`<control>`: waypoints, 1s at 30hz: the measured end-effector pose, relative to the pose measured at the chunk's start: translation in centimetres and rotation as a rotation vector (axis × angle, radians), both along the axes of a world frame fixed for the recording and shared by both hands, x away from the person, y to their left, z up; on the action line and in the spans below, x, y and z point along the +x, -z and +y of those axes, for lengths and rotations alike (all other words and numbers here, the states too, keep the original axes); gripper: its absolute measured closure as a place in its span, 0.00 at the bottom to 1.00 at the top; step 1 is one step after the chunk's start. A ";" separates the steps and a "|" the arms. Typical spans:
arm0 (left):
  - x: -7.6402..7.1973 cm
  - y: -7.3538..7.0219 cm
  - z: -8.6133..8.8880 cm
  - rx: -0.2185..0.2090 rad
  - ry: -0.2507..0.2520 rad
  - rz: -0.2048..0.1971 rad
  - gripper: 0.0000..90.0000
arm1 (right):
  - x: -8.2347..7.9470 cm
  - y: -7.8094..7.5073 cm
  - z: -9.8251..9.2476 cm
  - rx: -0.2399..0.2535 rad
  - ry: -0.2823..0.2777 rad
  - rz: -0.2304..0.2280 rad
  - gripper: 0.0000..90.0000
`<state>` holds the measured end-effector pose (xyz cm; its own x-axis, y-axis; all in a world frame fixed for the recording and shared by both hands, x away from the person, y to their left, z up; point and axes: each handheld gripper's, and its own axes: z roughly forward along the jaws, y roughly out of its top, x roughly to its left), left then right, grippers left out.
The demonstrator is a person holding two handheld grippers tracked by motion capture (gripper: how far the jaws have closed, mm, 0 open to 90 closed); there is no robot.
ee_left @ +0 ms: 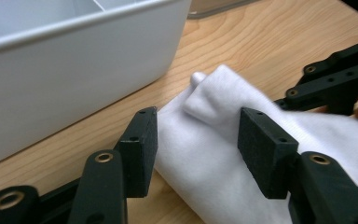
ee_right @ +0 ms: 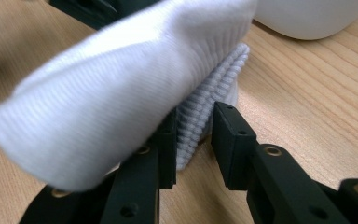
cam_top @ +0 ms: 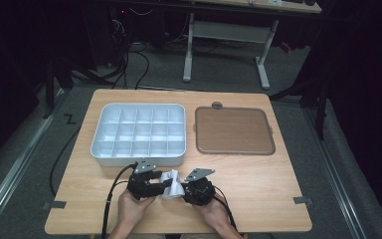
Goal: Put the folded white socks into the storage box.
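- Black, both of our grippers sit low in the middle of the high view: the left gripper [cam_top: 155, 187] and the right gripper [cam_top: 188, 189] face each other across a white sock [cam_top: 172, 184].
- In the left gripper view we see our left jaws standing apart, one on either side of the sock [ee_left: 223, 154]; the left pad sits right at the cloth's edge, and the right pad lies over the cloth, though we cannot tell whether it presses.
- In the right gripper view our right jaws stand a little apart with the ribbed cuff end of the sock [ee_right: 121, 98] between them; the left pad sits against the ribs and a gap shows before the right pad, so there is no firm pinch.
- We see the sock folded over, lying on the wooden table [cam_top: 258, 194].
- Just above it in the frame sits the white compartment tray [cam_top: 139, 133].
- To the tray's right lies a brown lid [cam_top: 234, 130].
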<state>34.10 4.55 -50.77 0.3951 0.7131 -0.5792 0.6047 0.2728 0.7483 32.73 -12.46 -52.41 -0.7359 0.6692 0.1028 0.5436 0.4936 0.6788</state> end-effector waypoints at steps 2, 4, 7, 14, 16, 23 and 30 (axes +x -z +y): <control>0.0 0.5 -0.2 0.020 -0.002 0.000 0.54 | 0.0 0.0 -0.1 -0.001 0.001 -0.002 0.76; 0.0 0.7 -0.3 0.021 -0.004 0.002 0.54 | -0.1 -0.1 -0.2 -0.008 0.006 0.000 0.73; 0.0 0.8 -0.2 0.024 -0.015 -0.009 0.54 | -0.2 -0.3 -0.5 -0.006 0.008 0.010 0.73; -0.2 0.7 -0.1 0.030 -0.023 -0.011 0.55 | -1.2 -1.0 -1.6 -0.006 0.021 0.000 0.74; -0.3 0.6 0.0 0.031 -0.021 -0.015 0.55 | -1.5 -1.3 -2.2 0.001 0.027 -0.010 0.75; -1.1 -0.2 -0.1 0.021 -0.010 -0.036 0.57 | -3.1 -3.5 -3.8 0.050 0.045 -0.066 0.80; -1.1 0.0 -0.6 0.043 -0.008 -0.031 0.57 | -4.0 -5.9 -2.8 0.085 0.011 -0.120 0.80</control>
